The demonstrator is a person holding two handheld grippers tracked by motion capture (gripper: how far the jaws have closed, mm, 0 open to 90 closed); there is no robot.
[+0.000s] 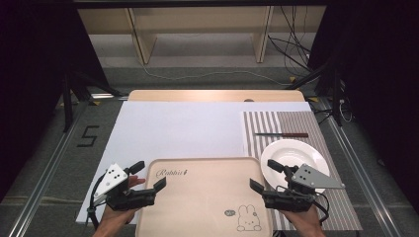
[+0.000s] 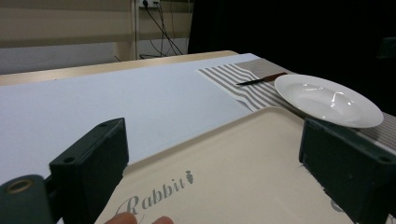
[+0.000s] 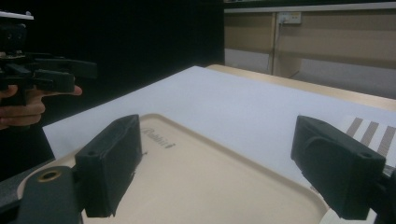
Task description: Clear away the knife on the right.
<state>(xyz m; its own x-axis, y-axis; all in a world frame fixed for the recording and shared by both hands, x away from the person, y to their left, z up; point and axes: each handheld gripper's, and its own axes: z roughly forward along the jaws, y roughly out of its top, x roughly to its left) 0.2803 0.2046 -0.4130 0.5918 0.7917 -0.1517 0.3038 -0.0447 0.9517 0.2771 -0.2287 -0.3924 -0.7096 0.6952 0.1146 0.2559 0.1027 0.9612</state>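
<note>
A beige tray (image 1: 202, 197) printed with "Rabbit" and a bunny lies at the table's near edge. My left gripper (image 1: 149, 175) hovers at the tray's left rim, jaws wide apart, nothing between them. In the left gripper view the left gripper (image 2: 219, 163) looks across the tray (image 2: 243, 158) toward a white plate (image 2: 327, 98). My right gripper (image 1: 265, 175) stands open at the tray's right rim, close beside the plate (image 1: 295, 159). The right gripper (image 3: 224, 165) also faces over the tray (image 3: 210, 177), with the other hand's gripper (image 3: 46, 74) far off at the left.
A striped placemat (image 1: 296, 123) at the right carries the plate and a dark knife with a reddish handle (image 1: 281, 134). A white sheet (image 1: 188, 128) covers the table behind the tray. Wooden shelving (image 1: 197, 29) and cables stand beyond the far edge.
</note>
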